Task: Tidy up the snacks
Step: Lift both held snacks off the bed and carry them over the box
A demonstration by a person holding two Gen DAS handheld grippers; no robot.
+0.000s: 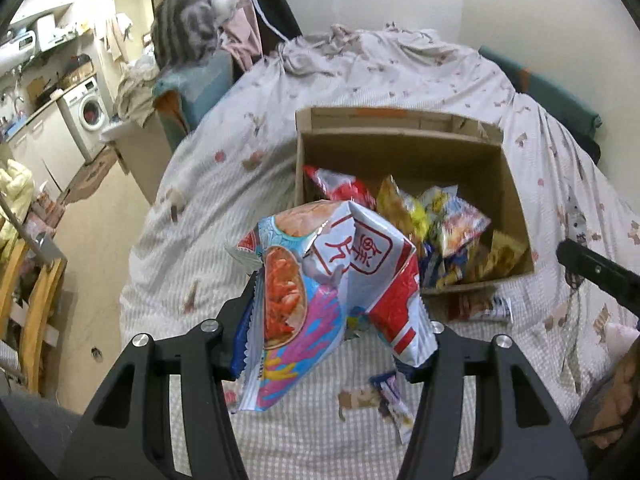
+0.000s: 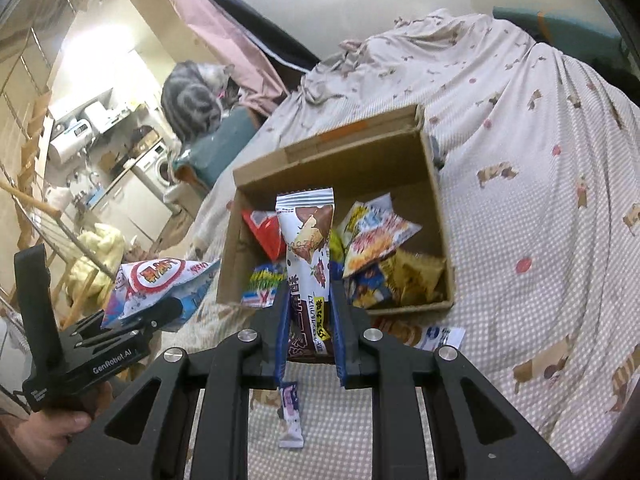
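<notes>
a puffy chip bag (image 1: pixel 332 280) is pinched by the left gripper (image 1: pixel 340 312); a slim chocolate bar (image 2: pixel 308 264) is clamped in the right gripper (image 2: pixel 309 320). both are held above the bed, just short of the box (image 1: pixel 404 152) (already half full). if released too early, either could land on the sheet (image 1: pixel 560 200); the bag could be crushed.

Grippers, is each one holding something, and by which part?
Left gripper squeezes a crumpled chip bag across its middle. Right gripper clamps a chocolate wafer pack near its lower end.

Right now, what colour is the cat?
The cat is grey with dark stripes, clearest in the right wrist view.
</notes>
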